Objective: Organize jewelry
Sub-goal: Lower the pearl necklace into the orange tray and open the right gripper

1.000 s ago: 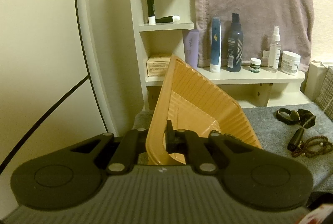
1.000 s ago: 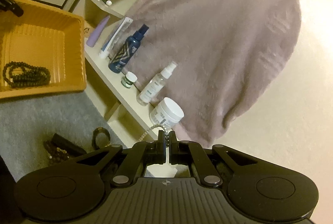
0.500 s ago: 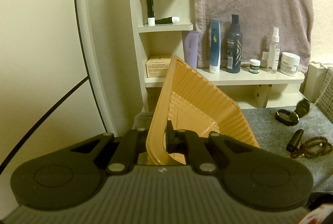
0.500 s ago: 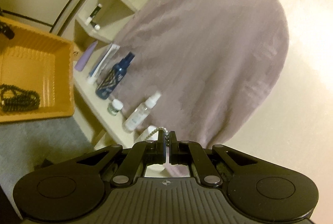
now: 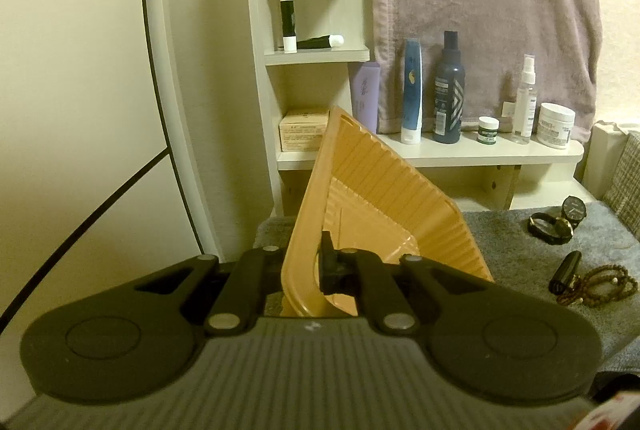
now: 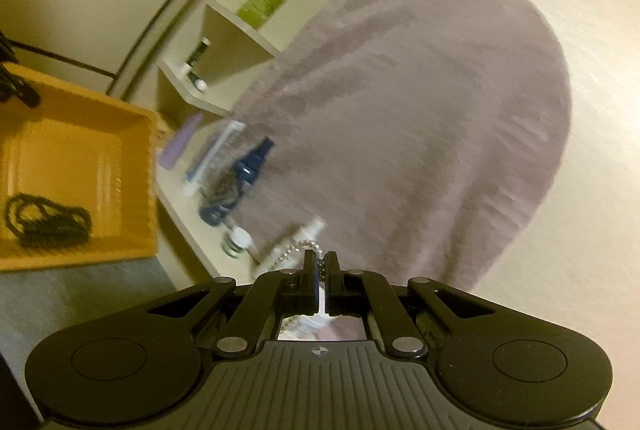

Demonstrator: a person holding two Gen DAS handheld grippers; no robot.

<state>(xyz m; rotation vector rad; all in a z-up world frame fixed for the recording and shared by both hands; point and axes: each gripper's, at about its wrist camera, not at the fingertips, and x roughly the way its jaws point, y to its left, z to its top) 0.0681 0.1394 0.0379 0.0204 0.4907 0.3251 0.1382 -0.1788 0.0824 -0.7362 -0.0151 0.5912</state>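
My left gripper (image 5: 316, 258) is shut on the near rim of the orange ribbed tray (image 5: 380, 198), which stands tilted on the grey mat (image 5: 500, 230). In the right wrist view the tray (image 6: 132, 190) holds a black bead necklace (image 6: 44, 222), and the left fingers (image 6: 16, 86) show on the tray's far edge. My right gripper (image 6: 320, 258) is shut on a thin silver chain (image 6: 296, 248), lifted in front of the towel, to the right of the tray. A watch (image 5: 574, 208), a dark ring-shaped piece (image 5: 546, 228), a black tube (image 5: 566, 270) and a brown bead bracelet (image 5: 604, 282) lie on the mat.
A white shelf (image 5: 460, 154) behind the mat carries bottles, a spray and jars. A mauve towel (image 5: 480, 10) hangs above it. A narrow shelf tower (image 5: 316, 50) stands behind the tray, with a curved frame (image 5: 160, 70) to its left.
The right gripper has risen and tipped upward with the chain, so the mat and the white jar dropped out of its view. The left gripper and the tray stayed still.
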